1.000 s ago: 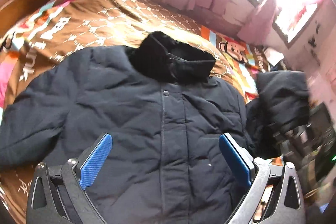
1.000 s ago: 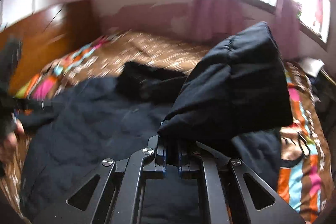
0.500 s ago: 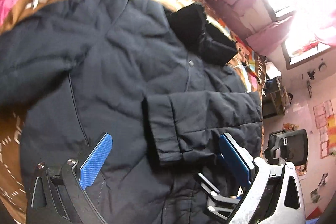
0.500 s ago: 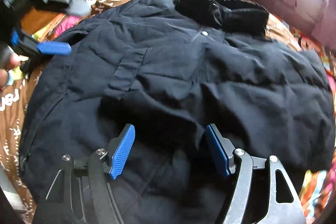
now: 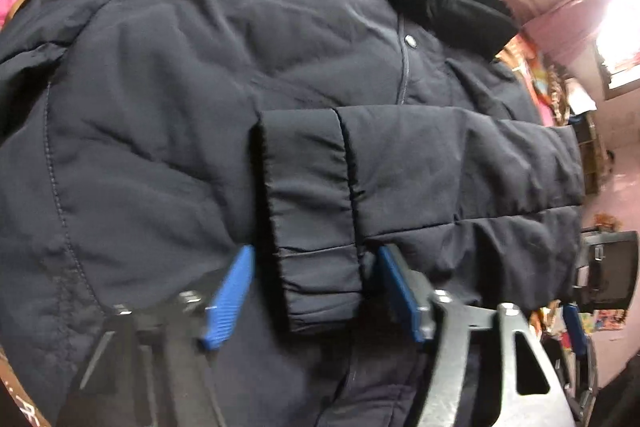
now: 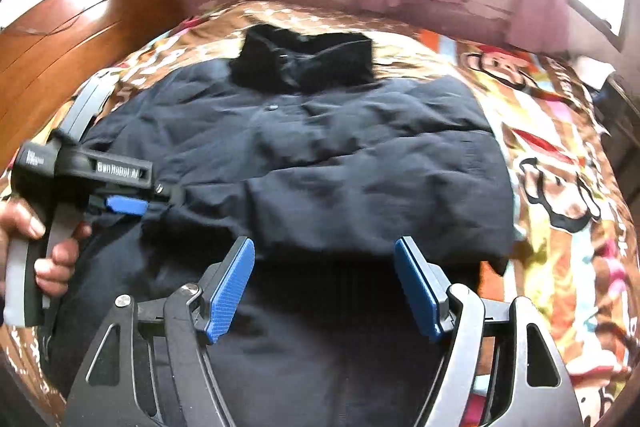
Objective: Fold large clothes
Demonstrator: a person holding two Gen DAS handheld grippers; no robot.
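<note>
The dark jacket [image 6: 340, 155] is lying flat on the bedspread [image 6: 560, 187], right sleeve folded across its chest; the left gripper [image 5: 312, 291] has just been closing around that cuff [image 5: 316, 211] — pads not yet pressing; the right gripper [image 6: 324, 287] is hanging released, jaws just widened, nothing between them; next, I reckon, the left sleeve needs folding in.

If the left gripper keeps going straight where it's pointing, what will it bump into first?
Most likely the cuff of the sleeve folded across the jacket. It already sits between the left gripper fingers, which have just been closing. Whether they touch it yet is unclear.
</note>
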